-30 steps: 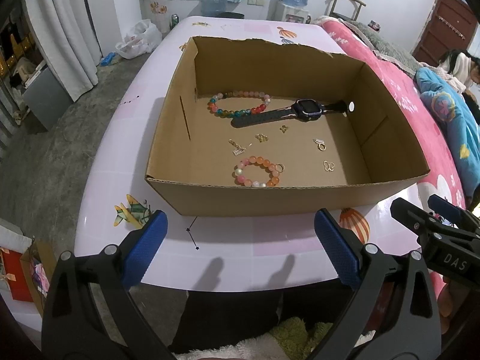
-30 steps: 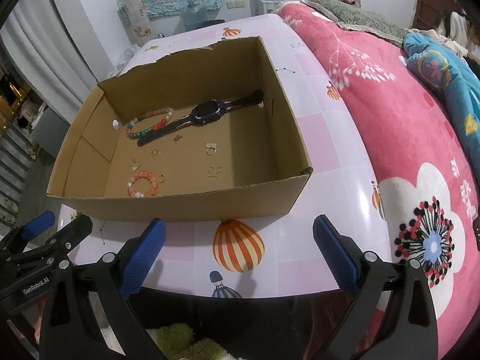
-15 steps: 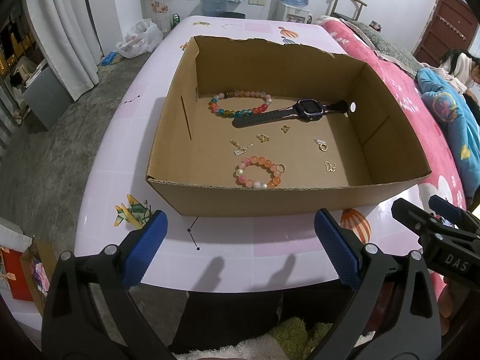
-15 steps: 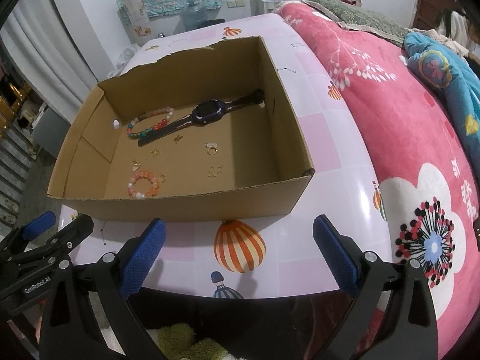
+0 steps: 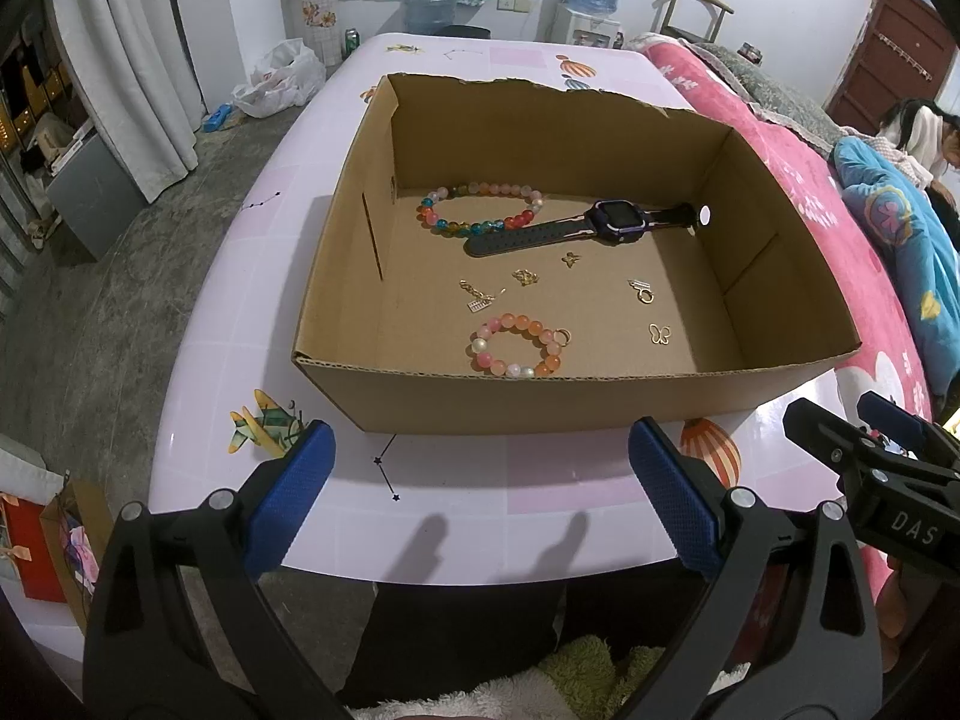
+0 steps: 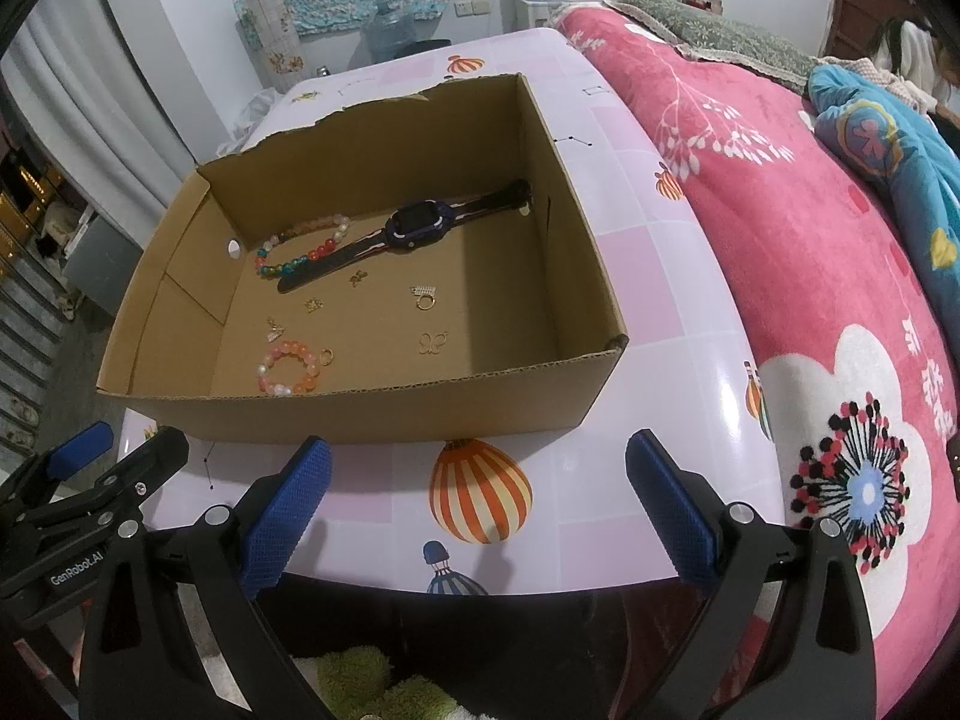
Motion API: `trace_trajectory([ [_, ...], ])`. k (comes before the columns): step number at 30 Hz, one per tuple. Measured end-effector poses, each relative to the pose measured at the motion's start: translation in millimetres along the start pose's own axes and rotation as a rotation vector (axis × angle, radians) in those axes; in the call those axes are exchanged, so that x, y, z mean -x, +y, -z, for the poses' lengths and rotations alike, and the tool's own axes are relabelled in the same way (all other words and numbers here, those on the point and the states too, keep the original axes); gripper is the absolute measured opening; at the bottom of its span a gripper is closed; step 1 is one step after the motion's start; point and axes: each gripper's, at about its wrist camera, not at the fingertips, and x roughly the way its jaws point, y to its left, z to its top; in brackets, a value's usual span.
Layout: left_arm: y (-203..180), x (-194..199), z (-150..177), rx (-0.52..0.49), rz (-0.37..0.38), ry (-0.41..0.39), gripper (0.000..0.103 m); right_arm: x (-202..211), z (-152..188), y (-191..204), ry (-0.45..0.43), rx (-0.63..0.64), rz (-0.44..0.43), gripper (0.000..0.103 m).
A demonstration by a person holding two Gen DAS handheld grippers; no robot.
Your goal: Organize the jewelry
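Observation:
An open cardboard box (image 5: pixel 540 396) (image 6: pixel 372 414) sits on the pink table. Inside lie a multicoloured bead bracelet (image 5: pixel 480 210) (image 6: pixel 294 255), a dark smartwatch (image 5: pixel 618 219) (image 6: pixel 420 225), a pink-orange bead bracelet (image 5: pixel 516 345) (image 6: pixel 288 366) and several small gold charms, among them a butterfly (image 5: pixel 659 333) (image 6: pixel 433 343) and a ring with a tag (image 5: pixel 643 293) (image 6: pixel 425 297). My left gripper (image 5: pixel 480 492) and right gripper (image 6: pixel 477 498) hang open over the table's near edge, short of the box, with nothing between their fingers.
The table (image 5: pixel 456 504) carries balloon and plane prints. A pink flowered blanket (image 6: pixel 810 276) lies on the bed along the right. A person (image 5: pixel 918 132) sits at the far right. Water bottles, a chair and curtains stand at the back.
Both views have shifted only very slightly; the box and the jewelry lie as before, and both grippers stay open.

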Motion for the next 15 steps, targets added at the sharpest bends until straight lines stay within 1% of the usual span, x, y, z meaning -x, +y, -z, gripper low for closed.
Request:
trace_trajectory([
  [15,0.7,-0.1,-0.4,0.000,-0.001,-0.002,0.095,0.5,0.1,1.6,0.000,-0.001,0.001,0.096],
])
